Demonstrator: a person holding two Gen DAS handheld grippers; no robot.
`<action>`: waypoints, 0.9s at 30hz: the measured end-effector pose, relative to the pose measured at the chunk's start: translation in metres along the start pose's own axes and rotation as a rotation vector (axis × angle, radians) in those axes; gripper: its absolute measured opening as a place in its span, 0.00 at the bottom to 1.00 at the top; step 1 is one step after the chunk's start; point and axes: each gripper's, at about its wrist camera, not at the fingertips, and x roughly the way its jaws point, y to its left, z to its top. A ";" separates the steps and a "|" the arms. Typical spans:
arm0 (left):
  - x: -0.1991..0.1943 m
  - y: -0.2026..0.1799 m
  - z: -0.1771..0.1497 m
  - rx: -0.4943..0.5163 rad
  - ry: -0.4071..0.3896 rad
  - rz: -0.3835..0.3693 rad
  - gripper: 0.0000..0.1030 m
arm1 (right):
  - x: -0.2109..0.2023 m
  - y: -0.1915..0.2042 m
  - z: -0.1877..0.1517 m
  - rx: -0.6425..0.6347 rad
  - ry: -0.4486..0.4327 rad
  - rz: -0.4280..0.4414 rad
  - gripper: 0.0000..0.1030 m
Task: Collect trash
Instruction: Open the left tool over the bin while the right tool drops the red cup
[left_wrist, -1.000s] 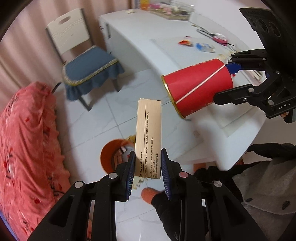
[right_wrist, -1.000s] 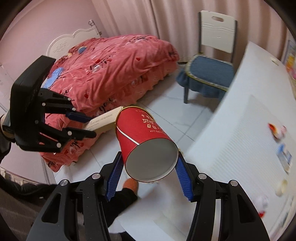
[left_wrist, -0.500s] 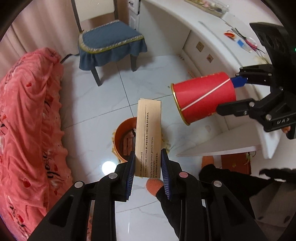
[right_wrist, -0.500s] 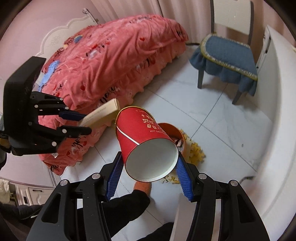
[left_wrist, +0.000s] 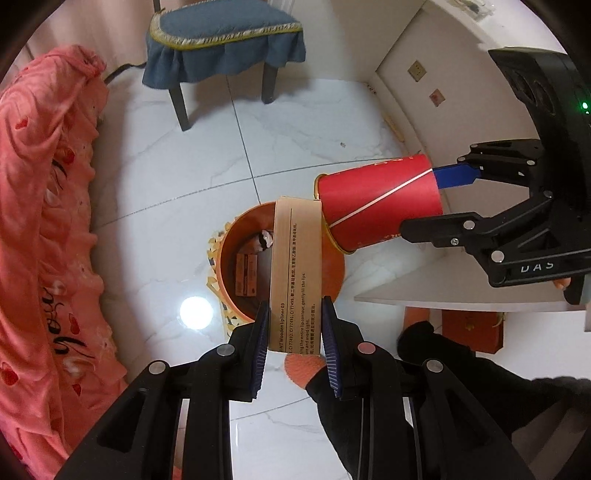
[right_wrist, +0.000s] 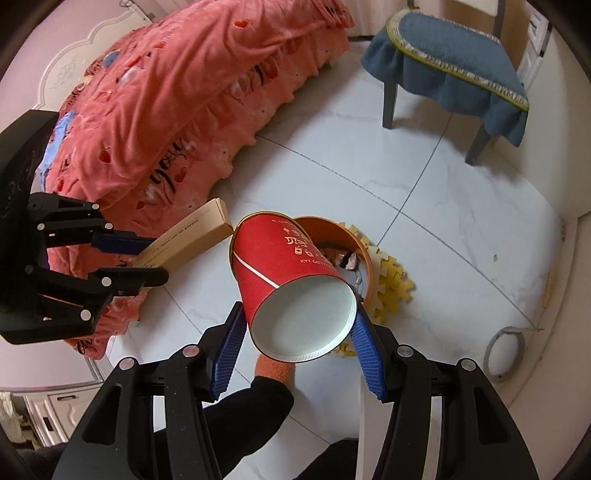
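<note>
My left gripper (left_wrist: 293, 332) is shut on the lower end of a slim tan cardboard box (left_wrist: 295, 266), which points down over the orange bin (left_wrist: 225, 266) on the floor. In the right wrist view the same box (right_wrist: 192, 236) sticks out of the left gripper (right_wrist: 155, 258) beside the bed. My right gripper (right_wrist: 299, 332) is shut on a red paper cup (right_wrist: 288, 266), base toward the camera and mouth tilted down over the bin's rim (right_wrist: 325, 223). The cup (left_wrist: 380, 206) nearly touches the box's top end. Small boxes and scraps lie inside the bin.
The bin stands on a yellow foam mat (right_wrist: 391, 291) on white floor tiles. A pink-covered bed (right_wrist: 166, 92) lies left, a blue-cushioned chair (right_wrist: 443, 62) behind, a white desk edge (left_wrist: 461, 295) right. A grey tape roll (right_wrist: 504, 354) lies on the floor. The person's orange-socked foot (left_wrist: 303, 365) is below the grippers.
Both grippers have come down from tabletop level toward the floor, and the orange bin has grown larger under them. The box and the cup stay gripped and have drawn closer together.
</note>
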 end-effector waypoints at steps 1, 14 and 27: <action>0.002 0.001 0.000 0.001 -0.001 0.001 0.29 | 0.003 -0.001 0.001 0.005 0.001 0.000 0.57; 0.013 0.004 0.005 -0.004 0.007 0.023 0.45 | 0.012 -0.007 0.003 0.044 0.011 0.009 0.60; -0.077 -0.058 0.020 0.086 -0.109 0.111 0.59 | -0.132 -0.001 -0.028 0.028 -0.174 0.057 0.62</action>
